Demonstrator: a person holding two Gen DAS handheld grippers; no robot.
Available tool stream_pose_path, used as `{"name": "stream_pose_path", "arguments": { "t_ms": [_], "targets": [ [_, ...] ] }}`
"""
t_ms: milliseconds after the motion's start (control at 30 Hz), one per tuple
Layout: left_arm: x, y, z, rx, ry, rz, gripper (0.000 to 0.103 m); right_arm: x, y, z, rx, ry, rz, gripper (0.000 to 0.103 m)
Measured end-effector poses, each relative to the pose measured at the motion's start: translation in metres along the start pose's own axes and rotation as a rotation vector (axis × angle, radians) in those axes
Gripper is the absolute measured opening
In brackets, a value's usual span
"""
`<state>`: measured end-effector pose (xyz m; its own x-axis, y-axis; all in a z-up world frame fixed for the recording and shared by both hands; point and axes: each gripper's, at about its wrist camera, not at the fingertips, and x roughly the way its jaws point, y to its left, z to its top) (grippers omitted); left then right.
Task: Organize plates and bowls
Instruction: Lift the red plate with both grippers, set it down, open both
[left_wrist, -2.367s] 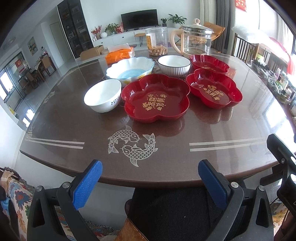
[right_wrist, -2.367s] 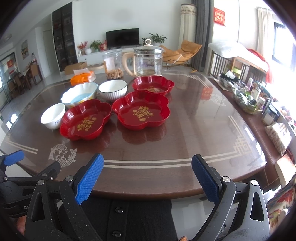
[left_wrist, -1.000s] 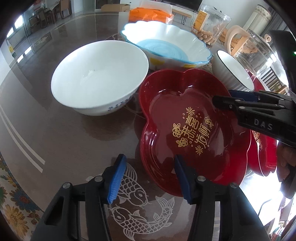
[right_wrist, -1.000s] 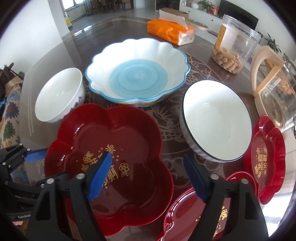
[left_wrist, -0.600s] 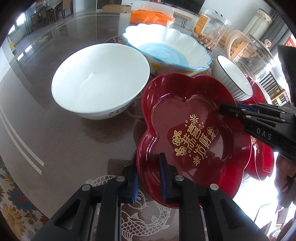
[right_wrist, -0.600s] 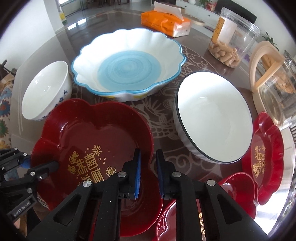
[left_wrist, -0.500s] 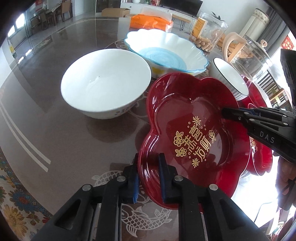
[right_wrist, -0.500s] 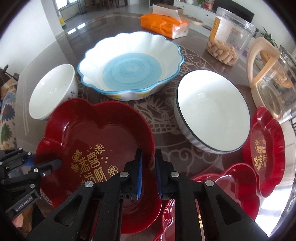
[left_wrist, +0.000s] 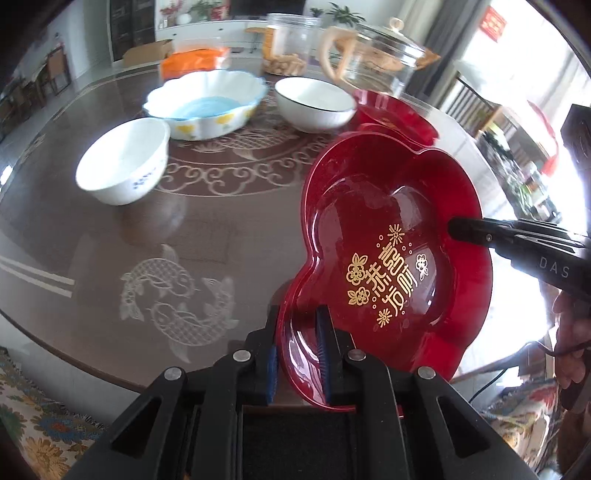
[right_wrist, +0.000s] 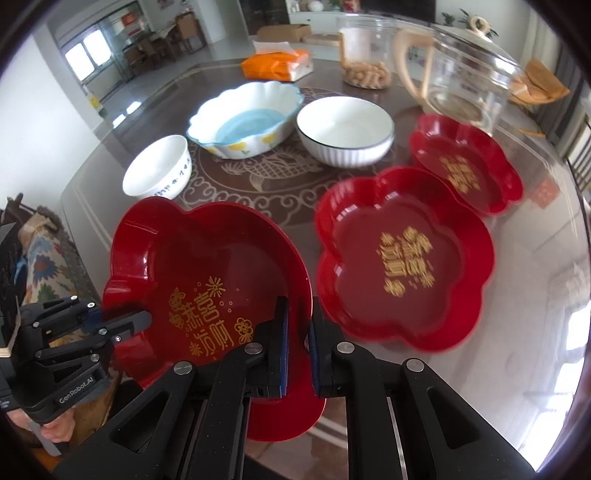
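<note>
Both claws grip one red flower-shaped plate (left_wrist: 391, 266) by its rim: the left claw (left_wrist: 297, 354) pinches the near edge between its blue pads, and the right claw (right_wrist: 297, 350) clamps the opposite edge, its black fingers reaching in from the right in the left wrist view. Each claw's jaws have just been closing, with the plate's rim between them. The plate hangs clear of the counter (left_wrist: 207, 221), tilted, its gold lettering facing up.

Beside it on the counter, in the right wrist view, lie two more red flower-shaped plates, the nearer one (right_wrist: 406, 258) close to the held plate and the farther one (right_wrist: 465, 162) just behind it, their rims overlapping. Farther back stand a small white bowl (left_wrist: 123, 160), a scalloped white bowl with a blue inside (left_wrist: 207, 103) and a white bowl with a dark rim (left_wrist: 314, 105). Behind these are a glass kettle (right_wrist: 461, 66), a clear jar of snacks (right_wrist: 365, 51) and an orange tissue pack (right_wrist: 277, 64).
</note>
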<state>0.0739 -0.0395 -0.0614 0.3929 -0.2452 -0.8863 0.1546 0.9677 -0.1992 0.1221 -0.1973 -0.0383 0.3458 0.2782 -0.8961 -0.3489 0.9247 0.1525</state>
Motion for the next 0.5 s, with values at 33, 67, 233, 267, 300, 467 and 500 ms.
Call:
{"name": "stream_pose_path", "arguments": {
  "t_ms": [33,67,233,267,300,467,500],
  "targets": [
    [0.002,-0.015,0.000,0.032,0.006,-0.015,0.017,-0.009,-0.012,-0.013,0.037,-0.005,-0.008,0.012],
    [0.005,-0.030,-0.001,0.064,0.013,-0.029,0.017,-0.016,-0.024,-0.025,0.075,-0.008,-0.017,0.012],
    [0.025,-0.106,-0.002,0.228,0.027,-0.056,0.017,-0.035,-0.095,-0.077,0.275,0.002,-0.067,0.012],
    [0.031,-0.120,-0.001,0.250,0.029,-0.061,0.017,-0.034,-0.111,-0.085,0.323,0.008,-0.071,0.012],
    [0.037,-0.131,0.002,0.273,0.032,-0.065,0.017,-0.033,-0.125,-0.091,0.365,0.015,-0.080,0.012],
    [0.065,-0.176,0.012,0.358,0.049,-0.052,0.017,-0.023,-0.184,-0.117,0.553,0.034,-0.097,0.012],
    [0.070,-0.181,0.012,0.361,0.053,-0.045,0.017,-0.022,-0.192,-0.119,0.577,0.034,-0.105,0.012]
  ]
}}
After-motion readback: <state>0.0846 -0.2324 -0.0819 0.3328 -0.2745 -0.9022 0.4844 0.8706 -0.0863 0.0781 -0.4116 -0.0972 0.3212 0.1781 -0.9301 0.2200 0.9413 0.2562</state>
